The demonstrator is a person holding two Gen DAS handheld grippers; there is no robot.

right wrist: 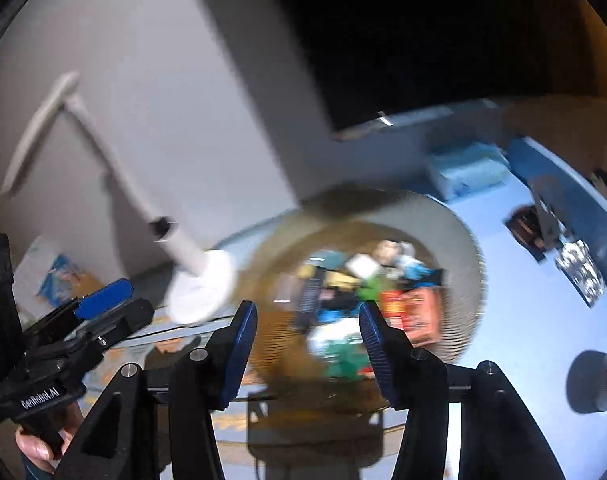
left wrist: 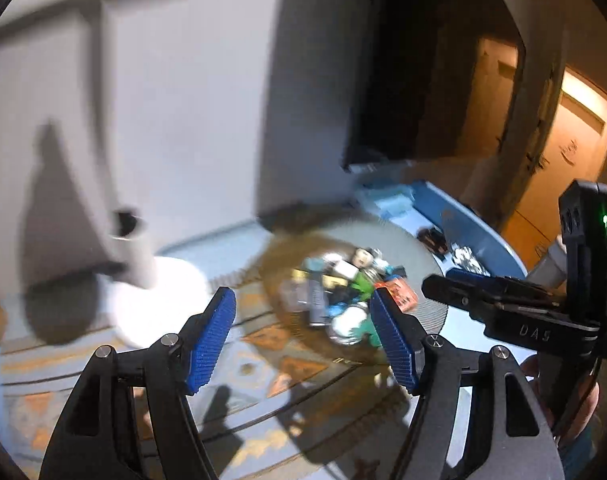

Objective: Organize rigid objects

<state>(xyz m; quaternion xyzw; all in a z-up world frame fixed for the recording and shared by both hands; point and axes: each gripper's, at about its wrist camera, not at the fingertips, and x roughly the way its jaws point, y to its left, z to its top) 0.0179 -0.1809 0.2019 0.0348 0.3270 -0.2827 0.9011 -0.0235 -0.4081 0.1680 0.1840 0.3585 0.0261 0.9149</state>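
While nothing is gripped, small objects (right wrist: 359, 292) are seen heaped in a round woven tray (right wrist: 459, 280) on the tabletop (right wrist: 535, 320) | left gripper (left wrist: 303, 336) and right gripper (right wrist: 309, 354) held partly open, empty, above | risk: neighbours dragged out by a grab into the packed heap.

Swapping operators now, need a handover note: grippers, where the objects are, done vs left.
Left gripper: open, nothing between its pads.
Right gripper: open, also empty. Both hang above the table, pointed down at the pile.
Objects: a jumble of small rigid items, among them an orange box, heaped in the round woven tray. Views are blurred, so single items are hard to tell.
Done: nothing visibly sorted.
Left: pick items from the pile and organize them.
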